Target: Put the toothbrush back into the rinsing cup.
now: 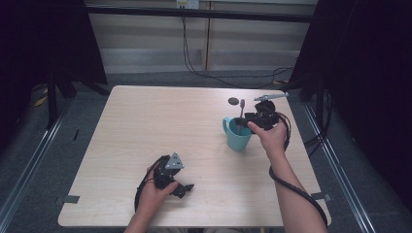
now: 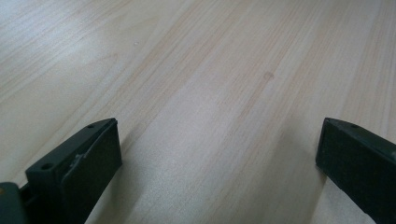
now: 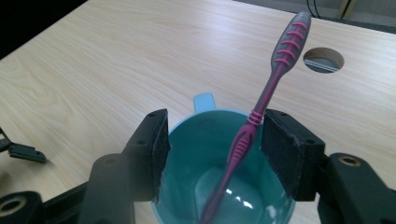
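So here's where I'm at with the rig. My right gripper (image 3: 212,147) is parked right over the teal mug (image 3: 224,186), jaws spread wide with one pad on each side of the rim. They aren't squeezing anything. The toothbrush (image 3: 261,107) stands in the mug between the jaws, one end down on the bottom and the grey-and-pink handle leaning up and away past the far rim, close against the pad on the right side of that view. I honestly can't tell if it's touching that pad or just resting next to it. My guess is the brush stays put on its own because the mug wall props it up, so the jaws have no work to do here.

The mug's handle pokes out on the far side from the jaws, which is probably why the gripper comes in from this side: nothing in the way.

Beyond the jaws there's a round cable hole (image 3: 323,59) in the table (image 3: 93,70), well apart from the mug.

My left gripper (image 2: 219,149) is just idling. Jaws wide open, nothing between them but bare wood, hovering low or resting on the near part of the table. In the high view it sits well apart from the mug (image 1: 238,136), I reckon simply to keep clear of the right gripper (image 1: 246,120).
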Tool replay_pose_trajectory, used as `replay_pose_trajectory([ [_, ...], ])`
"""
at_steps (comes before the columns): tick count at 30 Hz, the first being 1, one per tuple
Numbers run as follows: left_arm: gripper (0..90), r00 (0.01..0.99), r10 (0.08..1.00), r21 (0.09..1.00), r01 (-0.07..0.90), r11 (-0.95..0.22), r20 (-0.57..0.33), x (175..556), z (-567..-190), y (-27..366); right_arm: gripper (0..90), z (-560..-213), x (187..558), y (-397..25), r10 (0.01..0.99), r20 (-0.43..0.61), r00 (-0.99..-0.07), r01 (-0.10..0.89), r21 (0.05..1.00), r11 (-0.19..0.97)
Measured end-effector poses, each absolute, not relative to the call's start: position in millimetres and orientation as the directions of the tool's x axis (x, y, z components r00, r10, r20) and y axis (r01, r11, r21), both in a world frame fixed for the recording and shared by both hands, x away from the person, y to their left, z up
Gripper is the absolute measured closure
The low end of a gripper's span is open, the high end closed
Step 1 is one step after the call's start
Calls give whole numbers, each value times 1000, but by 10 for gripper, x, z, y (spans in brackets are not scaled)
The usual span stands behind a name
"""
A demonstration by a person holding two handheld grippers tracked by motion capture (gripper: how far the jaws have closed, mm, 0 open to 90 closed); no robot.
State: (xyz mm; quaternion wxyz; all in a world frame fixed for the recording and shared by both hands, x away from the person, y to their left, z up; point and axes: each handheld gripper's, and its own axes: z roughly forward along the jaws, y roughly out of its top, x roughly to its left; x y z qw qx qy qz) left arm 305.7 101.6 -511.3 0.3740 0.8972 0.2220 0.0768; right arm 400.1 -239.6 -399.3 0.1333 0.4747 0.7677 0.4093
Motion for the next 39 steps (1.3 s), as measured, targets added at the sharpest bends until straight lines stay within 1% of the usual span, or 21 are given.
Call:
replay_pose_trajectory([
  [10,0,887,461,703,347,-620,-31,3055,-5112,1014,350,-3899,3851,-2395,823,173,-541,609,756,241],
  [21,0,887,461,703,347,-621,-31,3056,-5112,1014,249,-3865,3725,-2404,819,158,-551,616,739,273],
  [25,0,887,461,703,347,-620,-31,3055,-5112,1014,224,-3837,3678,-2400,818,144,-557,599,752,275],
  [27,0,887,461,703,347,-621,-31,3055,-5112,1014,212,-3819,3655,-2397,819,131,-559,596,750,287],
  [32,0,887,461,703,347,-621,-31,3056,-5112,1014,193,-3809,3592,-2419,815,137,-563,592,755,282],
  [39,0,886,463,704,348,-619,-31,3056,-5113,1013,178,-3868,3500,-2434,814,120,-568,588,751,299],
])
